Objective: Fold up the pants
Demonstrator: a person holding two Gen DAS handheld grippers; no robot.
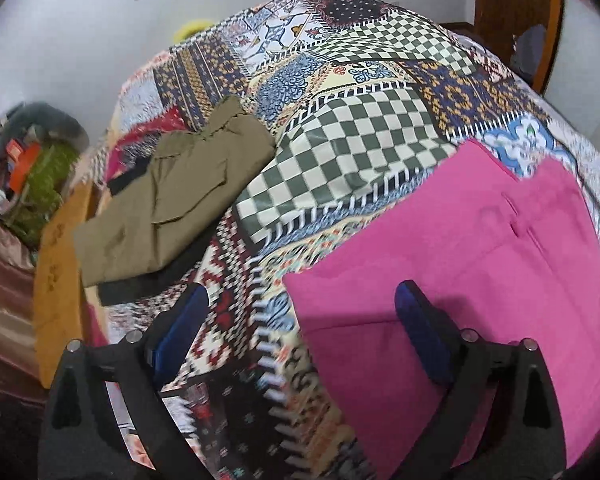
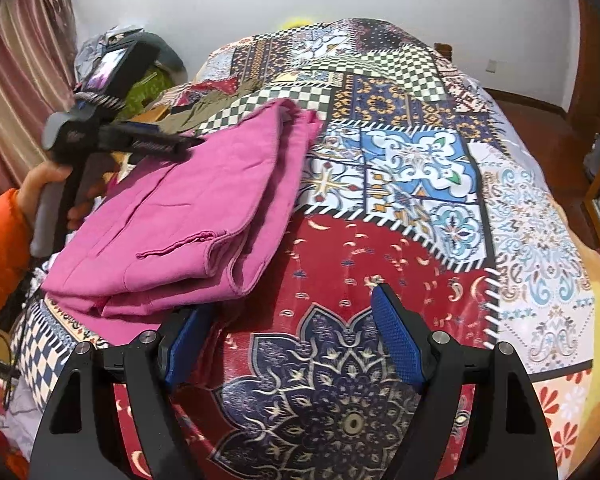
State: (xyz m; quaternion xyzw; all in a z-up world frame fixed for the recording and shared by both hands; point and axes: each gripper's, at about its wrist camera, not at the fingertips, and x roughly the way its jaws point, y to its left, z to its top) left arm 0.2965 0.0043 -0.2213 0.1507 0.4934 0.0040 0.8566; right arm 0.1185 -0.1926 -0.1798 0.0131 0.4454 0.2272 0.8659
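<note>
From the left wrist view, we had the left gripper (image 1: 300,316) spread wide and empty, one finger over the patchwork bedspread (image 1: 340,152), the other over the near corner of the folded pink pants (image 1: 480,248), which stretched away up and to the right. From the right wrist view, the right gripper (image 2: 288,344) hung apart with nothing in it, the pants (image 2: 188,216) up-left, their length running away from us, so we judged the left nearer.

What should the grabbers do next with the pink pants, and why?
Probably lower the left gripper and close it on the near corner of the pink pants. Its jaws are wide open, with one finger over the cloth and one off it, gripping nothing. The pants lie only partly folded on the patchwork bedspread, and the open right gripper hangs over bare bedspread beside them.
</note>
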